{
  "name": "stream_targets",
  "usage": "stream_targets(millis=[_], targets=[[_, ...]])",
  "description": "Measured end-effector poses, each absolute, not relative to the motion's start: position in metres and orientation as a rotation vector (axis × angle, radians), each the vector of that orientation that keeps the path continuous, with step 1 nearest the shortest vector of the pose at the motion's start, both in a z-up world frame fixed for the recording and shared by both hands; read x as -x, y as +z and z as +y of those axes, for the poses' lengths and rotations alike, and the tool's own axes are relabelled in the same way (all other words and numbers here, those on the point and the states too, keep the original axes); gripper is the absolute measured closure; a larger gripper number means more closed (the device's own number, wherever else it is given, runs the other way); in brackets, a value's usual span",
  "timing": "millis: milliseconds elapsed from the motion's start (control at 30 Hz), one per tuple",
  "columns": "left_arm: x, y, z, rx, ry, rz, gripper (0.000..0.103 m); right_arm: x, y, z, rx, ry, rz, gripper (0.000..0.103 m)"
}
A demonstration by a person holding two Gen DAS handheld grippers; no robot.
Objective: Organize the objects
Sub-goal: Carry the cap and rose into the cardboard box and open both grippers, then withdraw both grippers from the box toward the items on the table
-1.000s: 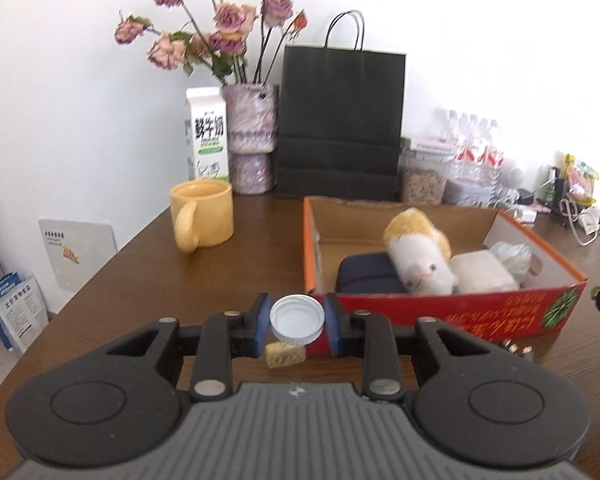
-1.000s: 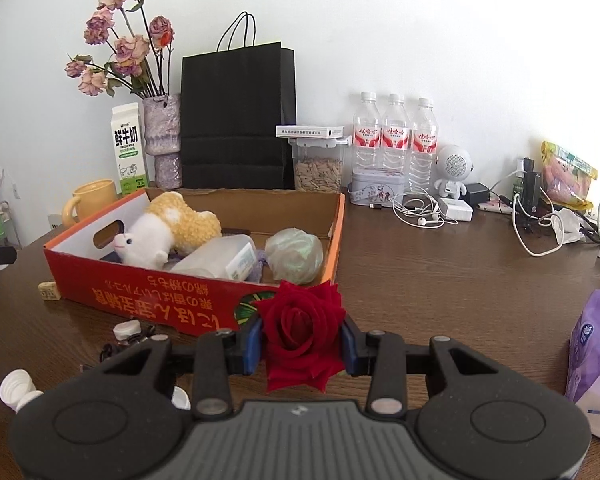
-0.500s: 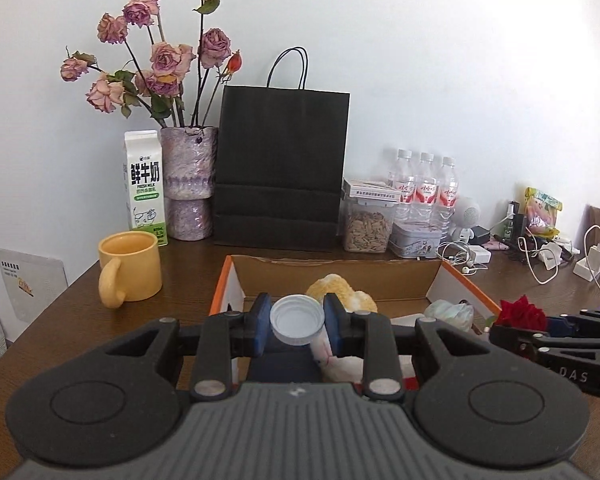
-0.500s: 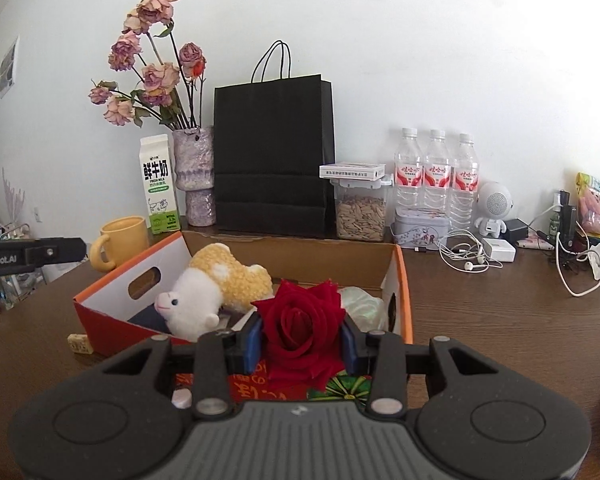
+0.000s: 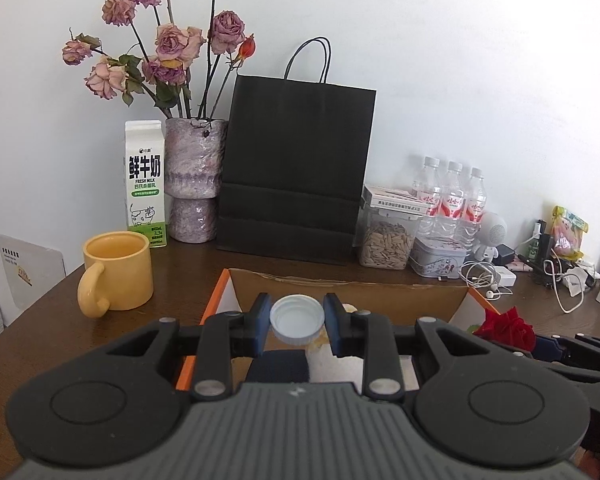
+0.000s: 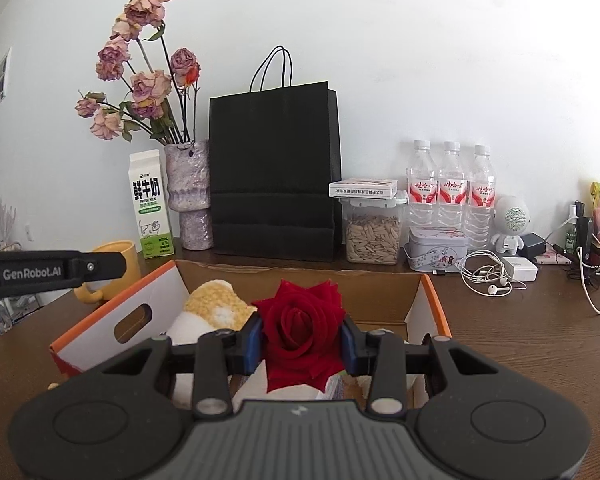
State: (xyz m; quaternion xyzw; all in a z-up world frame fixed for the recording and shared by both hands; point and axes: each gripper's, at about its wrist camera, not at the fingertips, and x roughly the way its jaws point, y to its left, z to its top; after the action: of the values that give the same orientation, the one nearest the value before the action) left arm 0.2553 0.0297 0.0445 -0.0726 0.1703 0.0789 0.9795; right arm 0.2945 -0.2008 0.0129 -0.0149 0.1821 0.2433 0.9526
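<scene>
My left gripper [image 5: 297, 323] is shut on a white bottle cap [image 5: 297, 319] and holds it above the left part of the orange cardboard box [image 5: 216, 300]. My right gripper [image 6: 300, 340] is shut on a red rose [image 6: 298, 330] and holds it over the box [image 6: 434, 300], above a yellow and white plush toy [image 6: 214, 308]. The rose and right gripper also show at the right of the left wrist view [image 5: 508, 330]. The left gripper's arm [image 6: 48, 270] crosses the left of the right wrist view. A dark blue item [image 5: 278, 366] lies in the box under the cap.
A yellow mug [image 5: 116, 272], milk carton [image 5: 145, 182], vase of dried roses [image 5: 194, 180] and black paper bag [image 5: 296, 168] stand behind the box. A seed jar [image 6: 372, 232], tin [image 6: 436, 248], water bottles [image 6: 452, 184], earphones and cables [image 6: 488, 276] fill the back right.
Both grippers have risen and moved forward over the box, each keeping hold of its object. The box now sits lower and closer in both views.
</scene>
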Motion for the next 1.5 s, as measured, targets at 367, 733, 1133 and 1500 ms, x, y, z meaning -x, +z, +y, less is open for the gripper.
stream_targets(millis=[367, 733, 1133, 1500], targets=[[-0.288, 0.024, 0.048, 0.164, 0.195, 0.386, 0.074, -0.335, -0.004, -0.198, -0.006, 0.432, 0.392, 0.066], [-0.285, 0.014, 0.048, 0.156, 0.164, 0.394, 0.074, -0.329, -0.014, -0.199, 0.007, 0.436, 0.407, 0.065], [-0.267, 0.013, 0.041, 0.137, 0.193, 0.341, 0.0, -0.32, -0.015, -0.201, 0.009, 0.429, 0.404, 0.006], [-0.251, 0.015, 0.035, 0.122, 0.188, 0.281, 0.0, -0.307, -0.013, -0.199, 0.03, 0.433, 0.395, 0.0]])
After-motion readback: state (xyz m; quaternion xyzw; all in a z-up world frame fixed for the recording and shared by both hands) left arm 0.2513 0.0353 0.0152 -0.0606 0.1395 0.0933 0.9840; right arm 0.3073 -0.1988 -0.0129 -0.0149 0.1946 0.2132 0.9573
